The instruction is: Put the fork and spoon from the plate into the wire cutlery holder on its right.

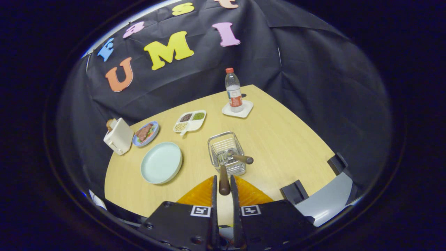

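Your gripper [224, 186] is clamped on a brown-handled utensil [224, 181], both fingers pressing the handle, its working end down inside the wire holder [226, 153] just ahead. Can't tell if it's the fork or the spoon. Another brown-handled piece [242, 158] already leans in there. The pale green plate [161, 162] sits left of the holder on the wooden table [278, 139].

One empty plate [161, 162], one food plate [146, 133], one divided tray [190, 121], one bottle [233, 90], one toaster [118, 136], one wire holder [227, 152], two wooden-handled utensils [224, 180].
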The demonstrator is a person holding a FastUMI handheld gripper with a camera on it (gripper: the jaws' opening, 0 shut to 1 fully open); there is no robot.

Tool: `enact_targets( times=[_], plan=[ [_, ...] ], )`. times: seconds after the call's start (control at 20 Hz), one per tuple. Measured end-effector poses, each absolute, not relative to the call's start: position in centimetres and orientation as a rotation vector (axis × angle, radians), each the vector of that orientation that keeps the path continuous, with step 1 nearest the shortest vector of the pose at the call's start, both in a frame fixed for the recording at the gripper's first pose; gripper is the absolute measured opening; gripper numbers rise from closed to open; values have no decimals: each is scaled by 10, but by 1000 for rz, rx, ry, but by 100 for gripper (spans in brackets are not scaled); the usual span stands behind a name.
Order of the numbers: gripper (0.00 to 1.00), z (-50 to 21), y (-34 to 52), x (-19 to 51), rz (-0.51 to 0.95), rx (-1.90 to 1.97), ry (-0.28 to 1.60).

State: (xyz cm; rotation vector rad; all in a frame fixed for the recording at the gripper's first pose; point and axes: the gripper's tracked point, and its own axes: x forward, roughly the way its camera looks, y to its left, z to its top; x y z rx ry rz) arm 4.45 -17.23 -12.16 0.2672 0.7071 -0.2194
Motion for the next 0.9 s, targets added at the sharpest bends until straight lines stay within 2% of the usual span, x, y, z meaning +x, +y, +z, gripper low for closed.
enact_targets(
  times=[0.05,0.3,0.35,0.85,0.9],
  plan=[
    [28,-120,-171,43,-222,253,698],
    [49,-108,-167,43,-221,187,643],
    [56,-105,-168,43,-224,172,624],
    [76,-77,-156,41,-221,92,451],
    [82,-72,-154,41,-220,77,421]
  ],
)
